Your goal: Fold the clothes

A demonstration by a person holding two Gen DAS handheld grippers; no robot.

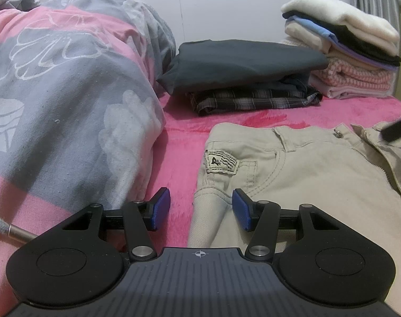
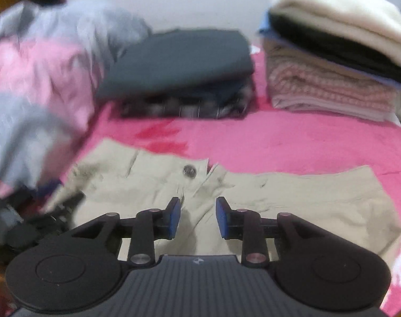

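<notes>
While both hand-held grippers [image 1: 201, 208] [image 2: 195, 217] gape empty, one khaki trousers [image 1: 306, 174] faces two folded stacks [image 1: 242, 76].

Left gripper [image 1: 201, 210]: matte black linkage arms, blue ribbed pads [image 1: 241, 208], silver pivot screws [image 1: 257, 251], two round black discs, grey ridged base plate with a small crosshair mark. Grey braided cable [image 1: 4, 228] with metal ferrule at lower left. Right gripper [image 2: 196, 218]: same build; view blurred, its centre mark probably a logo.
</notes>
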